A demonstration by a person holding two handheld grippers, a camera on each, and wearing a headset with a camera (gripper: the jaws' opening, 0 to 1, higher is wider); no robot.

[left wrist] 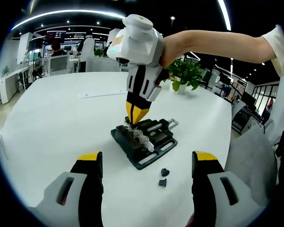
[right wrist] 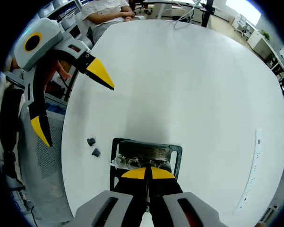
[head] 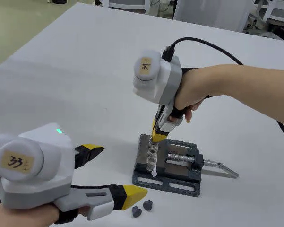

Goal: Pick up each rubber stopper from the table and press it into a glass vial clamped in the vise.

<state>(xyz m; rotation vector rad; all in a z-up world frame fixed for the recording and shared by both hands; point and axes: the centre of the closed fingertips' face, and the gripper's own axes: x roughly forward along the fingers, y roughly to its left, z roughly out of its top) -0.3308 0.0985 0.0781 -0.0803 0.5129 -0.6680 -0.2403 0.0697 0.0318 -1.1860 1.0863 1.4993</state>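
The right tool [right wrist: 148,173] has its yellow tips pressed together, pointing straight down at the row of glass vials [head: 152,157] clamped in the black vise [head: 178,169]. Whether a stopper sits between the tips cannot be made out. The tips touch or nearly touch the vial at the far end of the row. The vise stands on the white counter [head: 85,71], well in from its far edge, with its screw handle sticking out toward the counter's right edge. Two dark rubber stoppers [head: 136,212] lie loose on the counter just beside the vise, on the side toward the counter's near edge. The left tool [left wrist: 148,160] is spread wide and pinches nothing, hovering above the counter near those stoppers.
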